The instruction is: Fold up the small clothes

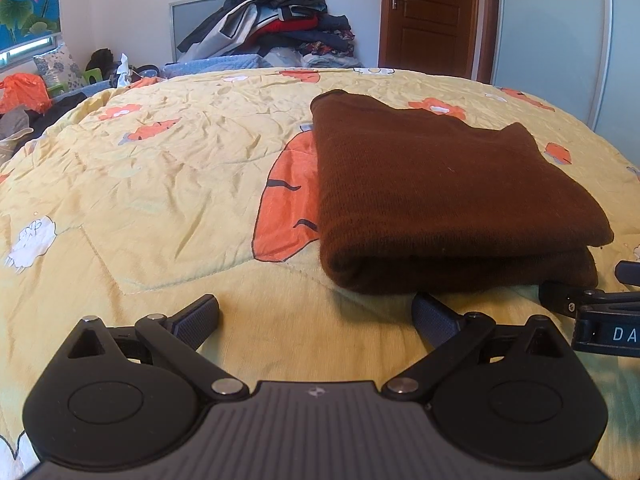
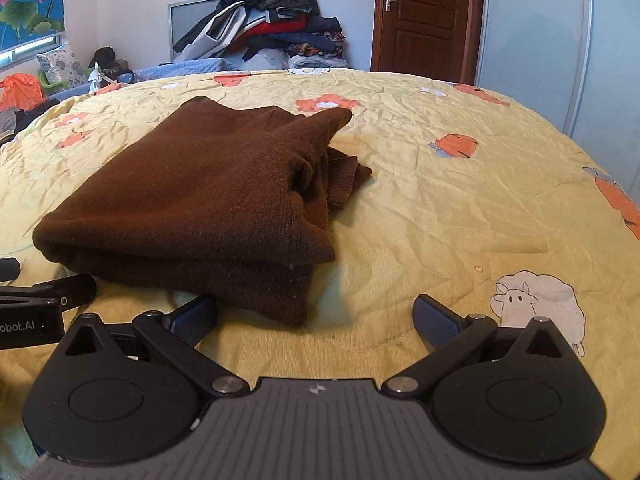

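A brown knitted garment [image 1: 448, 192] lies folded in a thick rectangle on the yellow quilt [image 1: 160, 184]. In the right wrist view the garment [image 2: 200, 196] shows loose layers and a ribbed cuff sticking out at its right side. My left gripper [image 1: 316, 314] is open and empty, just in front of the garment's near left corner. My right gripper [image 2: 316, 314] is open and empty, at the garment's near right corner. Each gripper shows at the edge of the other's view: the right one [image 1: 592, 304] and the left one [image 2: 44, 296].
A pile of clothes [image 1: 276, 16] is stacked at the far side of the bed. A brown door [image 1: 428, 12] and a pale wardrobe [image 1: 560, 40] stand behind. Orange bags and clutter [image 1: 24, 92] lie at the far left.
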{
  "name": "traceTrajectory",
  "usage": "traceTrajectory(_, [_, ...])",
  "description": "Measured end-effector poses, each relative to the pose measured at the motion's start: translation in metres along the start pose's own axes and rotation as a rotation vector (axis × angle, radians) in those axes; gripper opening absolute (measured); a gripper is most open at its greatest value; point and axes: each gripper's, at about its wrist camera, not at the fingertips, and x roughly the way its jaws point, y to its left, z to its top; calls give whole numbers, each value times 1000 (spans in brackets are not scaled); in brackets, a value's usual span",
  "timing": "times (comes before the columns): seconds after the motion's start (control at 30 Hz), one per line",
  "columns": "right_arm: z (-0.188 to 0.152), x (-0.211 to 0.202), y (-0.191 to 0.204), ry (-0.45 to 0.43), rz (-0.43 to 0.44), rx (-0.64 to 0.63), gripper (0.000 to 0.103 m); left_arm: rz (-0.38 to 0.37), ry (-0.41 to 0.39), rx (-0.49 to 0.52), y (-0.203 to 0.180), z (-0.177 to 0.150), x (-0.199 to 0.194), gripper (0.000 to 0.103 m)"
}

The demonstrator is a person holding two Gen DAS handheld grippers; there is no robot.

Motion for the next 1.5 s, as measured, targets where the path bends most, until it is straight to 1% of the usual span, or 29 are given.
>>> traceTrajectory(0.63, [0, 0, 0, 0, 1, 0, 103, -5, 2, 3, 1, -1, 0, 103])
traceTrajectory(0.8, [0, 0, 1, 0, 1, 1, 103, -9, 21, -5, 2, 2, 1, 103])
traceTrajectory(1.5, [0, -1, 1, -1, 0, 1, 103, -14, 11, -3, 0, -1, -1, 103])
